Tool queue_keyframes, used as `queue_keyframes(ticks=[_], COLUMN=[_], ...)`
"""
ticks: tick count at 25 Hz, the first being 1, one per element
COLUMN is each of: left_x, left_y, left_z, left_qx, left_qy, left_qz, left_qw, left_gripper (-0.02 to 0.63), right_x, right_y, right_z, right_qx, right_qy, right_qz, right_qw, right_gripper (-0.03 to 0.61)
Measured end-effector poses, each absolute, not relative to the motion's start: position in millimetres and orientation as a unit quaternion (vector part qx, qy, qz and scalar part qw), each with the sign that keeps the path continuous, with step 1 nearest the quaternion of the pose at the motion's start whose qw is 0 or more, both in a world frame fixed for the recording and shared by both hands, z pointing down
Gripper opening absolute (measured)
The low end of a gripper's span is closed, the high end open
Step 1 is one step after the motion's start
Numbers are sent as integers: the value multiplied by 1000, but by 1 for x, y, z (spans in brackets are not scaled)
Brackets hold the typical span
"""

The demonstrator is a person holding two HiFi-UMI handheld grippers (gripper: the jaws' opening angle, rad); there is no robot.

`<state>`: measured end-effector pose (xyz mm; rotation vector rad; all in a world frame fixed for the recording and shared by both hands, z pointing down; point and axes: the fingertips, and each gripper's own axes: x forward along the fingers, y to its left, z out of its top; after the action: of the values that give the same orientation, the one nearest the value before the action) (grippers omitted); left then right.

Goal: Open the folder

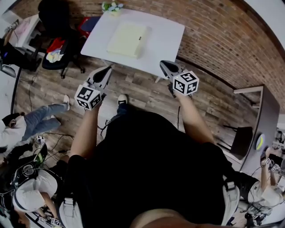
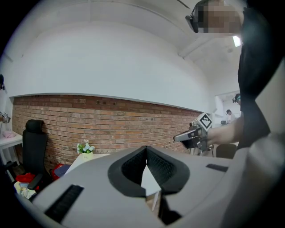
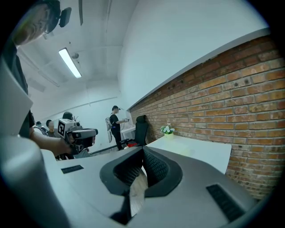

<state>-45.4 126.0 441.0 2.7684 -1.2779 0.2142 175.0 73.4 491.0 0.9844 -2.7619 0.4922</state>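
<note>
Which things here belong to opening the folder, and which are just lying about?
For the job: pale yellow folder; white table bearing it; left gripper and right gripper, both shut and empty.
Lying about: potted flowers; black office chair.

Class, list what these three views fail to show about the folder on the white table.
- Head view: the folder is too small to show its opening edge or fastening.
- Left gripper view: the left gripper hides the folder with its own body; only a corner of the table shows.
- Right gripper view: the folder is only a washed-out pale patch, no detail.
</note>
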Motion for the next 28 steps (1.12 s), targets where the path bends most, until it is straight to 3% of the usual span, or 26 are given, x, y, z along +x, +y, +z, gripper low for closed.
queue_keyframes(ticks=[28], left_x=[-117], left_y=[-53], left_z=[464], left_qx=[934], left_qy=[-341], left_qz=[68], left_qw=[81], left_gripper=[12], right_x=[114], right_y=[-61], right_z=[501], right_qx=[406], right_qy=[-886], right_qz=[196], right_qw=[111], right_gripper=[25])
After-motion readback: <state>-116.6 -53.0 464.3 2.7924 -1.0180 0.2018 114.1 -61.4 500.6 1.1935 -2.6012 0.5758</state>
